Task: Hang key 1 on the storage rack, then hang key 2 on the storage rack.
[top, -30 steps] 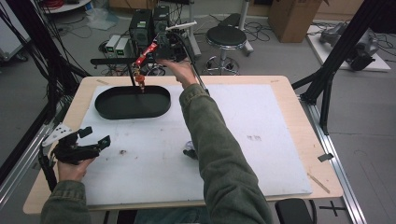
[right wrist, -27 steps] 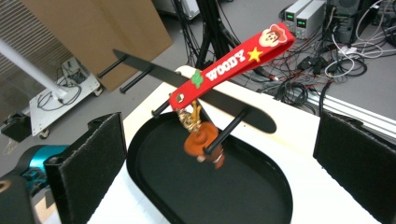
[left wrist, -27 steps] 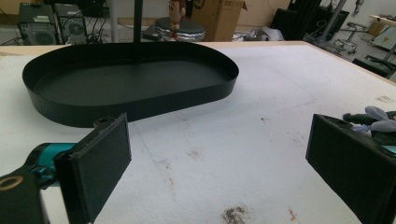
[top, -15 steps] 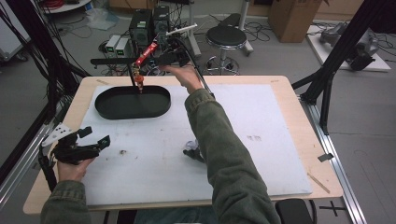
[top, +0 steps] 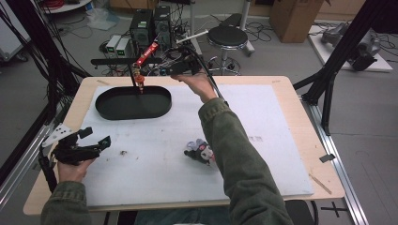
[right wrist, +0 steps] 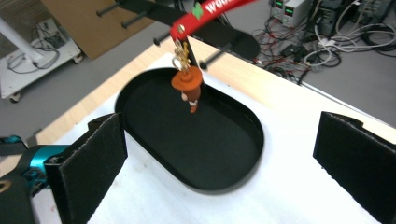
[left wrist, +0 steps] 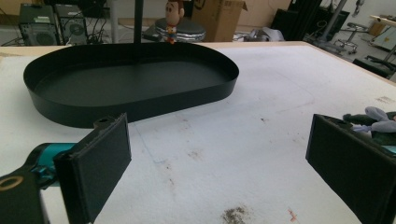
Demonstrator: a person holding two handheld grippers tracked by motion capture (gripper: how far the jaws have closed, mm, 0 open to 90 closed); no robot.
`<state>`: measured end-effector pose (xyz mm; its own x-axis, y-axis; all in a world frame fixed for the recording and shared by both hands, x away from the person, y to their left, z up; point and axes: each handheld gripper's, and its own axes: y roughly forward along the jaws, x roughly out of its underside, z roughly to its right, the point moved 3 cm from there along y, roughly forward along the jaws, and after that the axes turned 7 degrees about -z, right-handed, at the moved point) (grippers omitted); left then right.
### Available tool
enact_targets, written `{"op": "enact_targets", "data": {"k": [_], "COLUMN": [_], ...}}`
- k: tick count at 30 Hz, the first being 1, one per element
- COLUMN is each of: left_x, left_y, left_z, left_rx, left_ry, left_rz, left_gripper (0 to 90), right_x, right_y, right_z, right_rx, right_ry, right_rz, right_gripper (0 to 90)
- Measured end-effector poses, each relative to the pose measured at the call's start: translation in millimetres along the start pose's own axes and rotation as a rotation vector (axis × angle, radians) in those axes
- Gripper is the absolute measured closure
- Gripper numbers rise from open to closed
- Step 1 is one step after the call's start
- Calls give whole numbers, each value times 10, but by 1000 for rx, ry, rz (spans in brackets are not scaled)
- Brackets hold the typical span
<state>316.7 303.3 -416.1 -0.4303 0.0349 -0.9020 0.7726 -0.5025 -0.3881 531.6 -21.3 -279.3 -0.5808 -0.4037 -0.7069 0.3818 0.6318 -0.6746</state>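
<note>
A: Since the high view comes first, we start with our right gripper (top: 180,68): it is held out at the far edge of the surface (top: 263,122), level with the cowboy figure (top: 140,84). Why so high?

B: Because the figure hangs off the surface, from a red lanyard (top: 147,50) on the rack (top: 112,61), dangling over the black oval tray (top: 162,108). We judge the reach is for it. Our left gripper (top: 95,137) idles at the near left edge, well apart, with a plush toy (top: 199,151) lying mid-surface.

A: In the left gripper view, we see the left gripper (left wrist: 219,172) with jaws wide apart and nothing between them. Low to the surface, it faces the tray (left wrist: 140,105); the figure's head (left wrist: 173,14) peeks up behind the far rim, and the plush toy (left wrist: 373,119) sits by one jaw.

B: In the right gripper view, our right gripper (right wrist: 219,168) is also spread wide, empty, not touching anything. The figure (right wrist: 189,86) hangs upright between the jaws' lines, farther off: orange-brown hat, small body, metal ring joining it to the lanyard (right wrist: 205,11). The tray (right wrist: 210,154) waits below.
</note>
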Motion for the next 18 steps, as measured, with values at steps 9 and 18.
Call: {"op": "enact_targets", "data": {"k": [9, 18], "left_x": [0, 4], "left_y": [-4, 4], "left_z": [14, 13], "left_rx": [-2, -7], "left_ry": [3, 9], "left_rz": [-4, -14], "left_gripper": [70, 70], "right_x": [343, 643], "right_y": [-148, -284], "right_z": [20, -31], "right_rx": [23, 44], "right_ry": [-26, -62], "right_rz": [-34, -70], "right_gripper": [19, 19]}}
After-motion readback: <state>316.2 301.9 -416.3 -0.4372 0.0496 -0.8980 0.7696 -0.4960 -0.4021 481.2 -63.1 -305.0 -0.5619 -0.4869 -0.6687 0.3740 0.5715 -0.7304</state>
